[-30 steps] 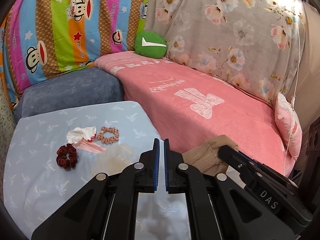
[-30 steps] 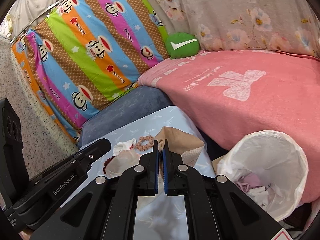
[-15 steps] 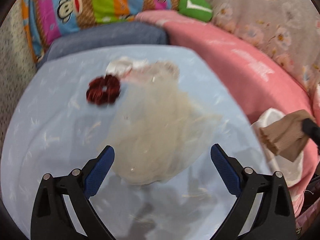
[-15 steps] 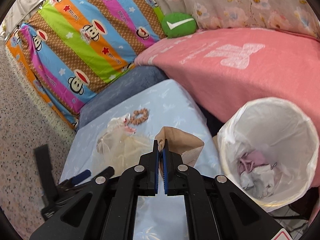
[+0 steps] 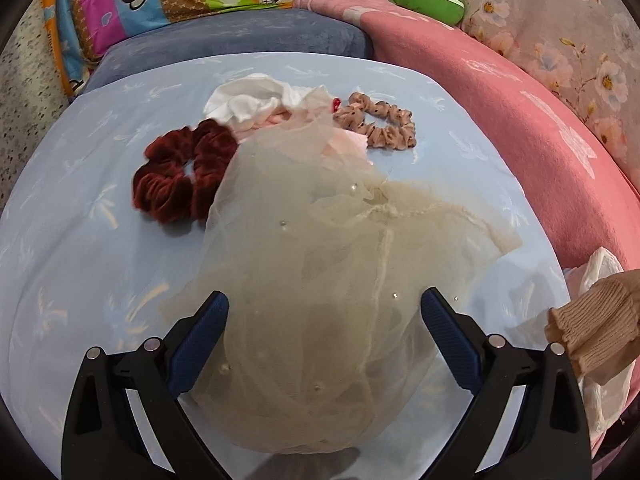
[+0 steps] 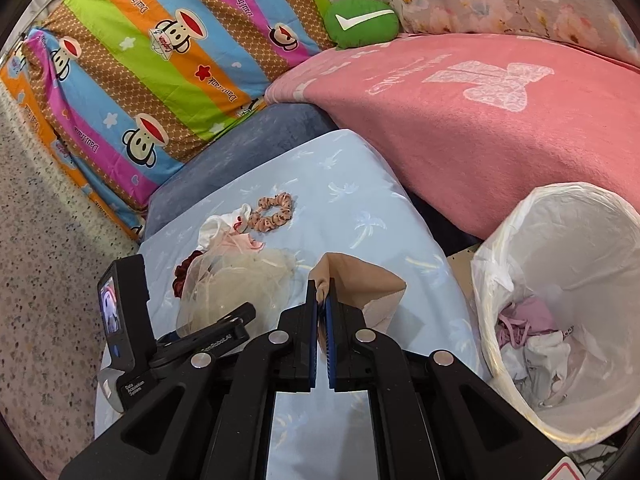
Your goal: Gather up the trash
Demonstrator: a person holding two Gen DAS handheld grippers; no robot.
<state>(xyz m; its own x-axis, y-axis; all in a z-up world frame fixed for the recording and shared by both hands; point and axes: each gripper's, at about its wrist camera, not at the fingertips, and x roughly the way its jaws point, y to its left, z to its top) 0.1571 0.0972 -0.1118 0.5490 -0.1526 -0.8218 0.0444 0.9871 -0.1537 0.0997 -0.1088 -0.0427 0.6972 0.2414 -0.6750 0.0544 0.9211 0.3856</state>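
1. Left gripper, jaws spread wide around the sheer beige tulle fabric, may snag the dark red velvet scrunchie just beyond
2. Right gripper, clamped on the tan ribbed fabric piece, could drop it short of the white-lined bin beside it

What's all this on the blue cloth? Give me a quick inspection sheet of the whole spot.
Surface: pale blue palm-print cloth.
Job's things: beige tulle bundle; tan ribbed fabric piece; white-lined bin, partly filled.
Clutter: dark red velvet scrunchie, peach dotted scrunchie, white cloth.
Grippers: left gripper open astride the tulle; right gripper shut on the tan fabric.
Cables: nothing seen.
Surroundings: pink blanket, green cushion.
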